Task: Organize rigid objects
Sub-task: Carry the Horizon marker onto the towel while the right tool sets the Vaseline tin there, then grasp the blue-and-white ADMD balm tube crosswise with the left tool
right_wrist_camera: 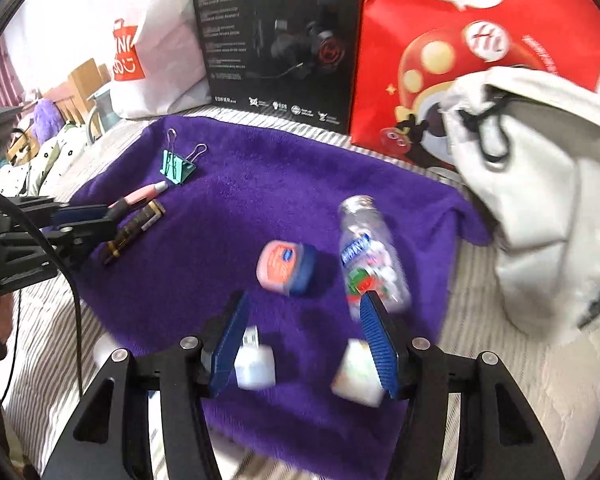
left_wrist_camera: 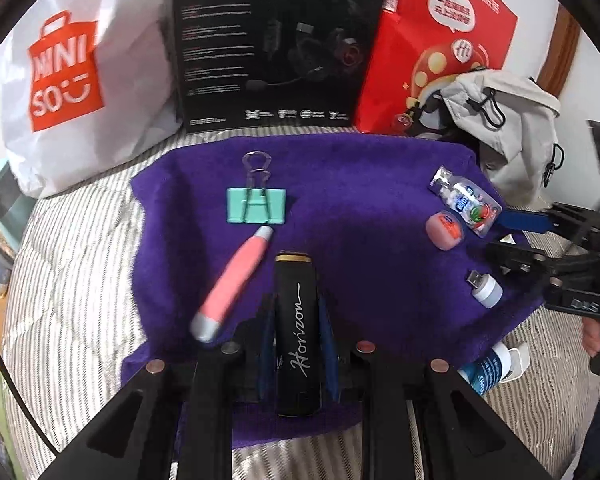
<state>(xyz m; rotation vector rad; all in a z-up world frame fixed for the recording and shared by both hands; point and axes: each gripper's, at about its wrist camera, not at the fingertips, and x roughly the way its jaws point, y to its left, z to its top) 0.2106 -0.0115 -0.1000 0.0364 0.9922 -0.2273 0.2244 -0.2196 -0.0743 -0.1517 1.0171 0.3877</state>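
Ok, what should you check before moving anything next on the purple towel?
1. Left gripper jaws shut on the black Horizon tube: ok.
2. Tube clear of the pink pen beside it: cannot tell, they lie very close.
3. Right gripper jaws open, holding nothing: ok.
4. White USB plug between the right jaws: ok, though blurred.
5. Candy bottle clear of the right jaw: not ok, they overlap in the right wrist view.
6. Binder clip out of the way: ok.
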